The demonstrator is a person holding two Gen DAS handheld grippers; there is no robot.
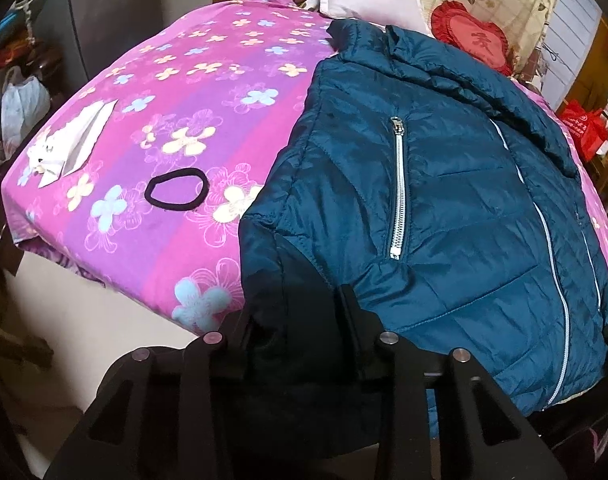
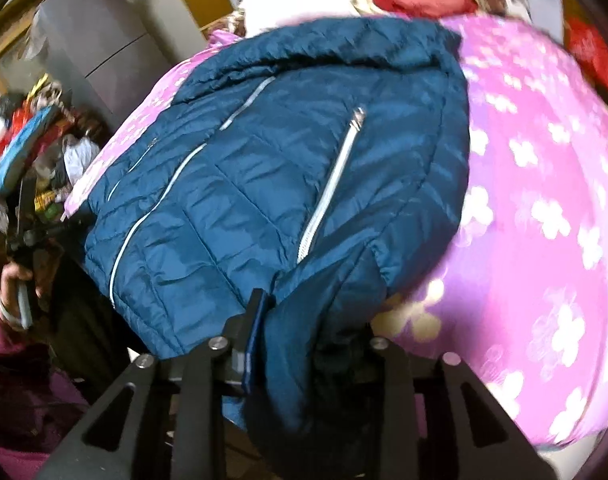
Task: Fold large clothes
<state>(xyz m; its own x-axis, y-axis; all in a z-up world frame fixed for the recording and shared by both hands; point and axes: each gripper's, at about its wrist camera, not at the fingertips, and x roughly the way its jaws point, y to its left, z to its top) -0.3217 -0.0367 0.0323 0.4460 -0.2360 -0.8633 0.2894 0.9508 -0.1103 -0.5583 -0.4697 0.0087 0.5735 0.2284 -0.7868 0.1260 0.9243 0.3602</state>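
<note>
Jacket (image 1: 443, 208), teal and quilted, lies front-up across the bed's pink flowered sheet (image 1: 192, 92), its near hem corners bunched in both claws. Left claw (image 1: 300, 320) is clamped on one dark corner; right claw (image 2: 311, 320) is clamped on the other. Outward lie a black hair band (image 1: 176, 192), a red heart cushion (image 1: 473, 38) and a grey cabinet (image 2: 92, 40).
</note>
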